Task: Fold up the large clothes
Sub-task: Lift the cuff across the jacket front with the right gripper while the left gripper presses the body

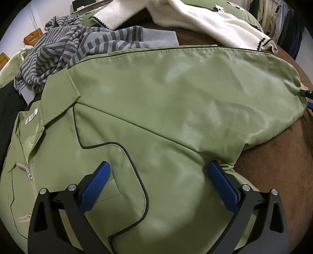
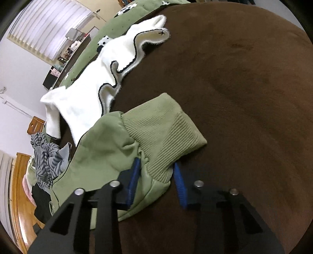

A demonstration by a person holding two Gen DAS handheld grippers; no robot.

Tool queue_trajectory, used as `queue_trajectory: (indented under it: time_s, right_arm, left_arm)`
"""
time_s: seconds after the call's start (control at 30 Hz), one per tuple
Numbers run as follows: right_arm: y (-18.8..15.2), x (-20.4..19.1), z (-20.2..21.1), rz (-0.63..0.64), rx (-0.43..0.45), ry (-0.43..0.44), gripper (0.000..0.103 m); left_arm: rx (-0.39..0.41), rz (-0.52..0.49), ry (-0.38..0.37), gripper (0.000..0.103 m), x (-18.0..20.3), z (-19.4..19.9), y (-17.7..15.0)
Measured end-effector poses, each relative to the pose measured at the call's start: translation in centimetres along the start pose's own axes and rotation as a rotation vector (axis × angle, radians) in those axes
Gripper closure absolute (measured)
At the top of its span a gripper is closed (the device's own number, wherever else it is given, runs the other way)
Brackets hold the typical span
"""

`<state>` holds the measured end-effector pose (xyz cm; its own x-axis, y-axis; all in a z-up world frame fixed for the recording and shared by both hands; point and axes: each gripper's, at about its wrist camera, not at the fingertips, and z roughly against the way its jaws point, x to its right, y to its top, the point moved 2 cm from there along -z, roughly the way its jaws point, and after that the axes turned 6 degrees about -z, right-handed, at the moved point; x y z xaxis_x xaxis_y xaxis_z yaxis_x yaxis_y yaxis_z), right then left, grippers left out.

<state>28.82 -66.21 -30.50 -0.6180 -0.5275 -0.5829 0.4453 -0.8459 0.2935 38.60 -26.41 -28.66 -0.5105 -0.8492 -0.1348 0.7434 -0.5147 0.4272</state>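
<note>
A light green faux-leather jacket (image 1: 156,97) lies front up on the brown bed cover (image 1: 273,156), zipper (image 1: 29,168) at the left, one sleeve (image 1: 195,78) stretched out to the right. My left gripper (image 1: 159,165) stands open just above the chest, near the armpit, with nothing pinched between its blue pads. In the right wrist view the sleeve's ribbed cuff (image 2: 166,127) lies on the cover. My right gripper (image 2: 156,163) is shut on the sleeve where the cuff joins the leather, and the fabric bunches between the pads. The right gripper's tip (image 1: 307,93) also shows at the sleeve's end.
A grey striped garment (image 1: 64,48) is heaped behind the jacket's collar. A white fleece garment (image 1: 205,21) with dark trim lies beyond the sleeve, and a green patterned blanket (image 2: 137,17) behind that. Brown cover (image 2: 244,78) stretches right of the cuff. Wooden furniture (image 2: 19,185) stands beside the bed.
</note>
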Motion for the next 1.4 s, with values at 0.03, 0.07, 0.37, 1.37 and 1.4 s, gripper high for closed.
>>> queue_trajectory:
  time_s: [0.03, 0.07, 0.37, 1.37, 1.4]
  right_arm:
    - [0.0, 0.0, -0.1, 0.006, 0.001, -0.003, 0.077]
    - [-0.1, 0.0, -0.3, 0.016, 0.004, -0.011, 0.078]
    - [-0.6, -1.3, 0.1, 0.096, 0.065, -0.062, 0.086]
    - [-13.3, -31.5, 16.0, 0.715, 0.354, 0.008, 0.086]
    - [-14.2, -32.3, 16.0, 0.737, 0.343, 0.019, 0.087]
  left_arm:
    - [0.000, 0.002, 0.001, 0.005, 0.0, 0.0, 0.0]
    - [0.001, 0.003, 0.002, 0.005, 0.0, 0.0, -0.1]
    - [0.005, 0.014, 0.014, 0.005, 0.1, 0.2, -0.2]
    - [0.114, 0.104, 0.092, 0.006, -7.8, 9.5, -3.5]
    - [0.116, 0.110, 0.108, 0.006, -8.5, 10.0, -4.0]
